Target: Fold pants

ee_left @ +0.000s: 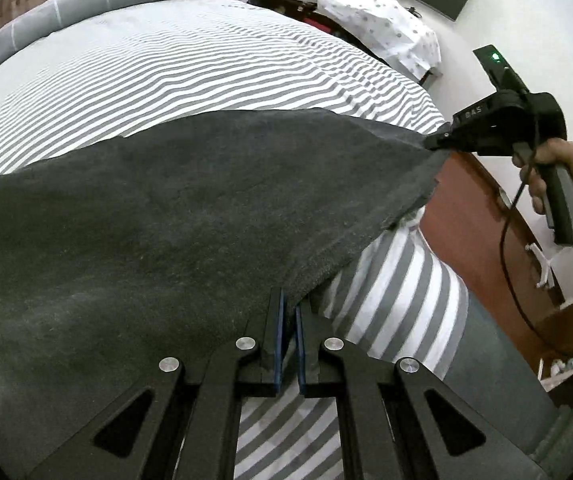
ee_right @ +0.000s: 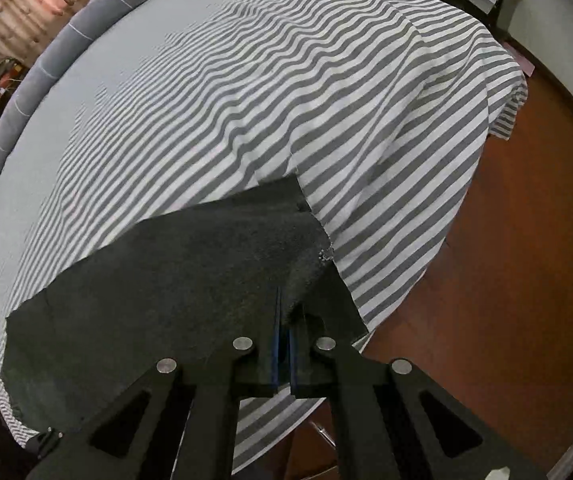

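**Fold pants: you hold one edge of the garment lifted, a gripper at each end, mid-carry over the bed.**

Your left gripper [ee_left: 289, 312] is clenched on the near edge of the dark grey pants [ee_left: 166, 208], the cloth pinched between its blue pads. Your right gripper [ee_right: 284, 320] is likewise clamped on a corner of the pants [ee_right: 190, 264]; in the left wrist view you see it well off to the right, at the bed's side, drawing that corner taut. The garment spreads flat across the striped bedsheet [ee_left: 206, 64], its lifted edge stretched between your two grips. The step in hand appears to be a fold-over. The next move likely calls for carrying both grips together, level and equally tensioned, across to the far edge, then lowering before you release, lest the cloth sag or skew.
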Demonstrator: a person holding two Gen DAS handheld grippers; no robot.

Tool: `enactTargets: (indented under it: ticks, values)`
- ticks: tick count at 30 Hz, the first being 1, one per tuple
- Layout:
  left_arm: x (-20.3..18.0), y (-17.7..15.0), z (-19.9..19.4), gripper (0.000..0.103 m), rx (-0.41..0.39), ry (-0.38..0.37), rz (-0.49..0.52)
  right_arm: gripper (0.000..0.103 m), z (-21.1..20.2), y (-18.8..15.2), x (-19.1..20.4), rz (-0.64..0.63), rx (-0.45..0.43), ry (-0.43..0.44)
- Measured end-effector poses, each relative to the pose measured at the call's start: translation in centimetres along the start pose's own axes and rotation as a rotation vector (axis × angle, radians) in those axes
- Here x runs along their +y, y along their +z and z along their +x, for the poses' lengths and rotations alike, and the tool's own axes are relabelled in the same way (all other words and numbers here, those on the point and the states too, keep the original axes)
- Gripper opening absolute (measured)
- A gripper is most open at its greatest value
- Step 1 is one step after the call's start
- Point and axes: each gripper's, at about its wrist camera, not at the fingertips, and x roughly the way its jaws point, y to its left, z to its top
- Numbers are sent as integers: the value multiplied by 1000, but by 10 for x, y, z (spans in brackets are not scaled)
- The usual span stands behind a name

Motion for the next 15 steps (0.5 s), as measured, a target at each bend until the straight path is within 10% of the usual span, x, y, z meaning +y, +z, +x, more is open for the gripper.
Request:
enactTargets:
  ticks: [9, 15]
  values:
    - [2, 1, 21, 5, 78, -8, -3, 4, 45, -22, -10, 15, 122, -46]
    - [5, 0, 32, 8, 109, -9, -61, 39, 32, -17, 1, -18, 106, -89]
